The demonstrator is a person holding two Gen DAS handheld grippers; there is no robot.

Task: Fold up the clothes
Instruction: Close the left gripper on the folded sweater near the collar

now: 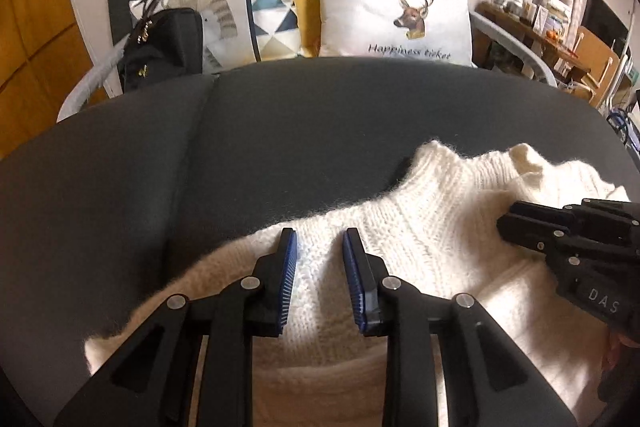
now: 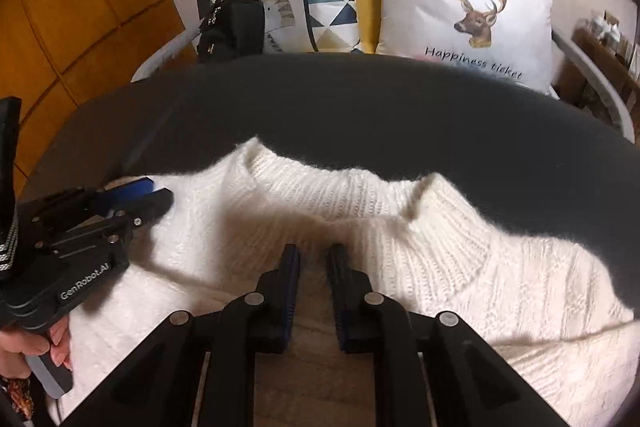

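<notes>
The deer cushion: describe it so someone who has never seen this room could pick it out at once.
Behind the dark grey seat where the white knitted sweater lies, two cushions lean against the backrest. The deer cushion is the right-hand one in both views, before the blue panel. Its neighbour, the triangle cushion, has blue and yellow triangles; this one is plain white with an antlered deer's head and the words "Happiness ticket".

Dark grey sofa seat (image 1: pixel 320 115) is filling mid-frame; white knit sweater (image 1: pixel 420 239) is lying on it, lower right; cushions (image 1: pixel 392 15) are leaning along its upper edge.
</notes>
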